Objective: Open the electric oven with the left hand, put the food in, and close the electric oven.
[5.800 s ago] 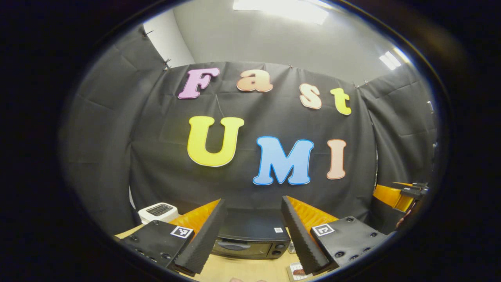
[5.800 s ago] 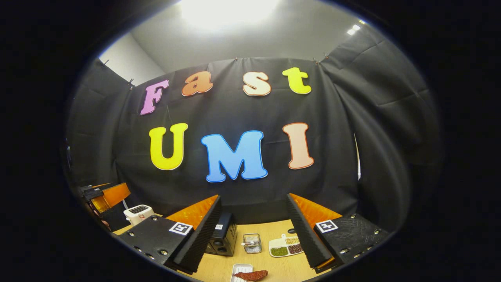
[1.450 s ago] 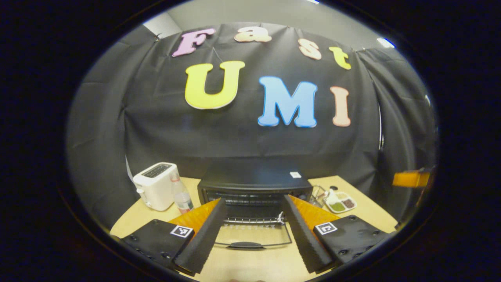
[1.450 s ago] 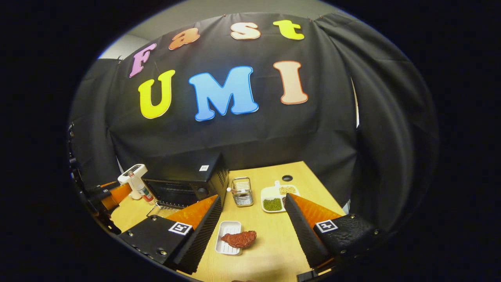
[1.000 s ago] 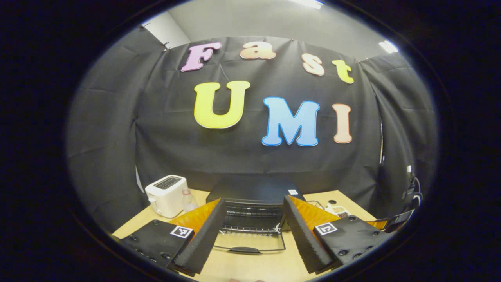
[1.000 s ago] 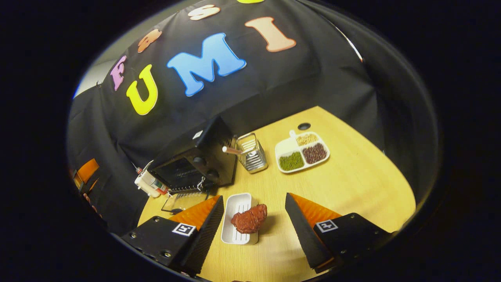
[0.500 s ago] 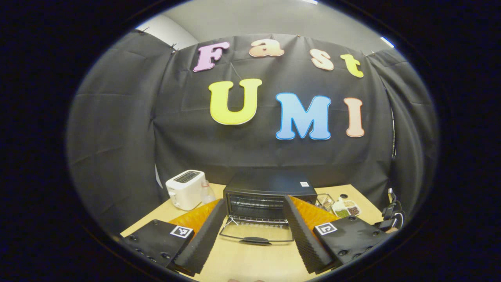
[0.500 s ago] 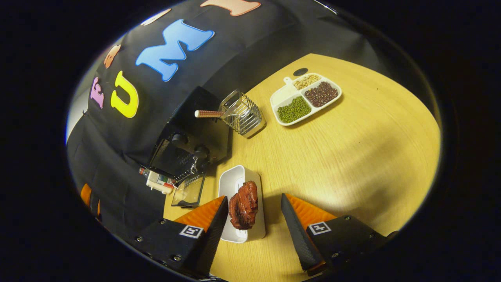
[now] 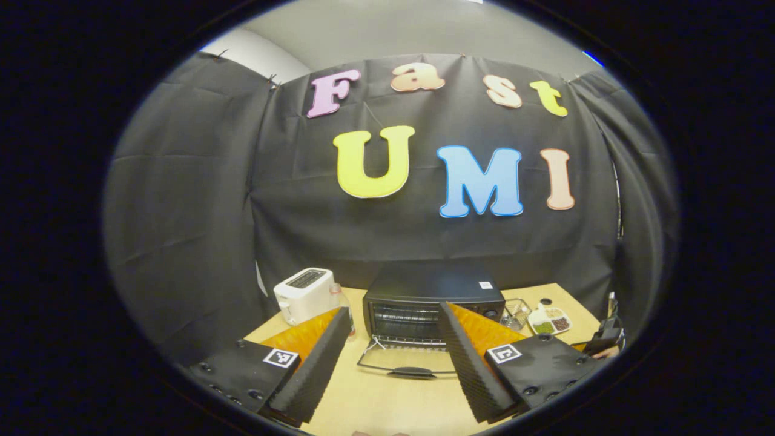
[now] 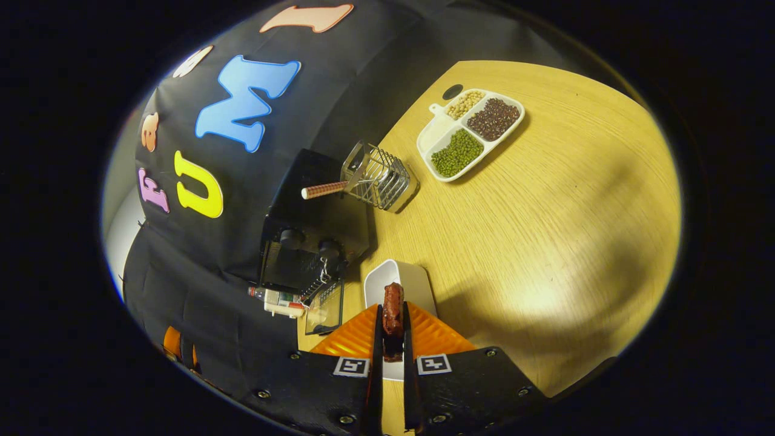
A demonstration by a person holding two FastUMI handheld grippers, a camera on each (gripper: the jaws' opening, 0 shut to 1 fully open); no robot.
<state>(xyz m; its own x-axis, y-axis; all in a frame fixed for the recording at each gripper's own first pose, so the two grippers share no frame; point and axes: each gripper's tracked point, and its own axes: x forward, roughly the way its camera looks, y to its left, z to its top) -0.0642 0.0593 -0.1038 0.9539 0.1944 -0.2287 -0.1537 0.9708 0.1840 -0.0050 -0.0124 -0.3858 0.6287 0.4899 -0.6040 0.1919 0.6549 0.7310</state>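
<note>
Right gripper [image 10: 392, 332] clamps meat [image 10: 392, 310] over white tray [image 10: 418, 280] — oven [image 9: 433, 300] open.

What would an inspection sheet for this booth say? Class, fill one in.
Surface: wooden table, bare at right.
Job's things: oven with door down flat; meat over white tray.
Clutter: toaster, bottle, wire basket, bean dish.
Grippers: left gripper open, facing oven; right gripper shut on meat.
Cables: nothing seen.
Surroundings: black cloth wall.
</note>
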